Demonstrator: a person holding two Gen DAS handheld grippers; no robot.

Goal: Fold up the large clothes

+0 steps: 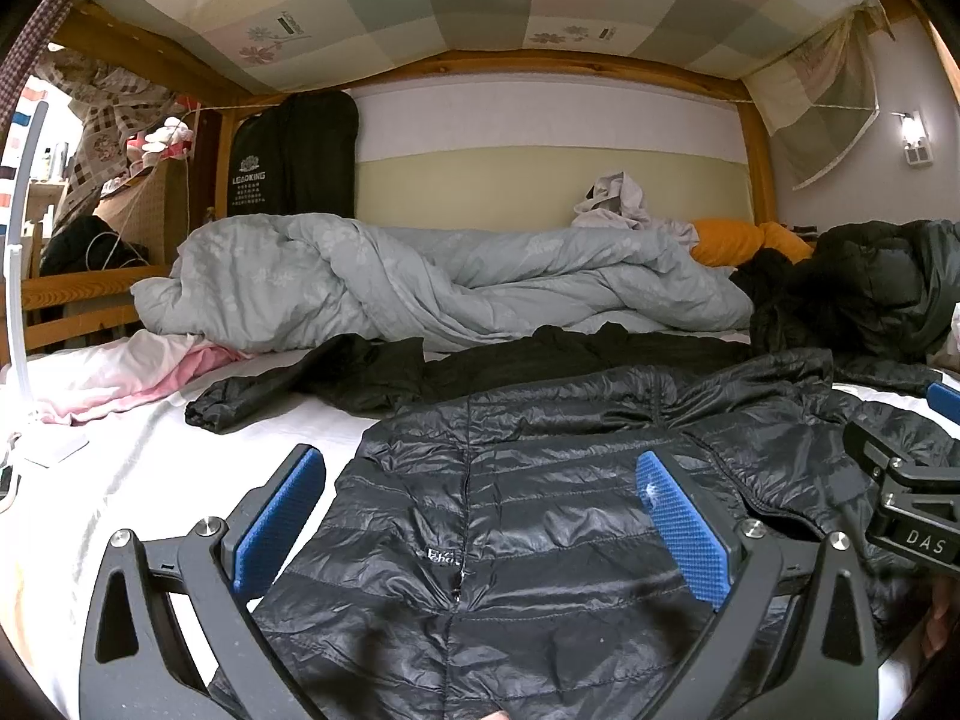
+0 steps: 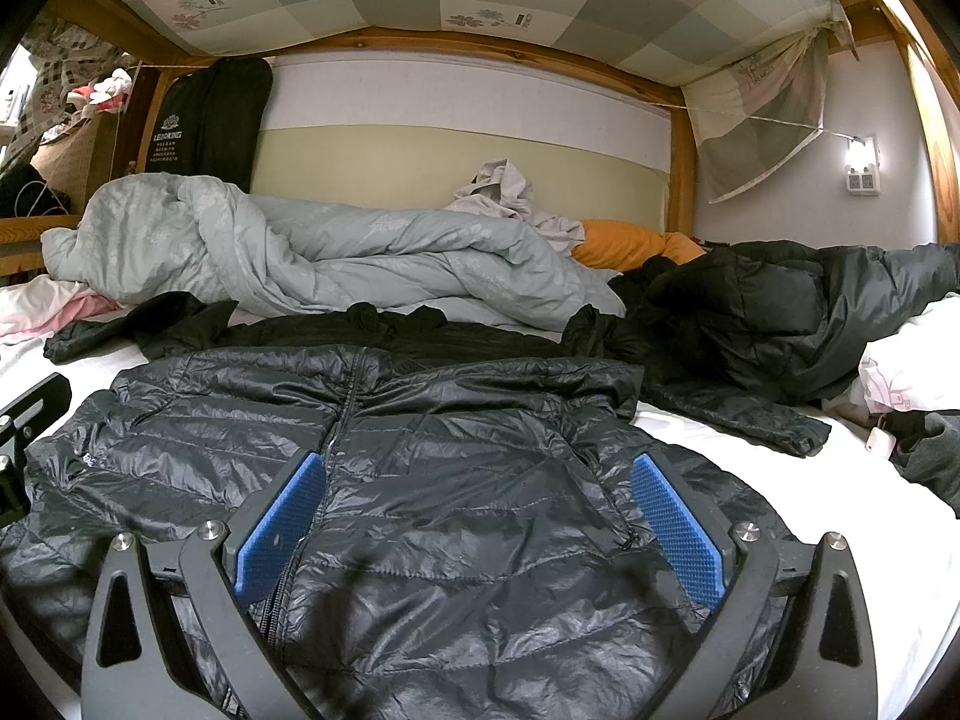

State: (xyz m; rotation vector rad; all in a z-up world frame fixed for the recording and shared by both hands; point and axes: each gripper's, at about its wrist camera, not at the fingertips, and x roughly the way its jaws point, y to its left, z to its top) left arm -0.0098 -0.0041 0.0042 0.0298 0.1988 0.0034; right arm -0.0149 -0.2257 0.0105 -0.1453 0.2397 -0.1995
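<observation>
A shiny black quilted down jacket [image 1: 540, 510] lies spread front-up on the white bed sheet [image 1: 150, 468], zipper closed. It also shows in the right wrist view [image 2: 450, 480]. My left gripper [image 1: 480, 468] is open, hovering low over the jacket's left half near its logo. My right gripper [image 2: 477, 474] is open over the jacket's right half, fingers either side of the front panel. Neither holds anything. Part of the right gripper [image 1: 906, 492] shows at the right edge of the left wrist view.
A second thin black jacket [image 2: 360, 330] lies behind the first. A grey duvet [image 2: 300, 252], an orange pillow [image 2: 624, 243] and a dark puffy coat [image 2: 780, 312] crowd the back. Pink cloth [image 1: 120, 372] lies left. Wooden bunk frame overhead.
</observation>
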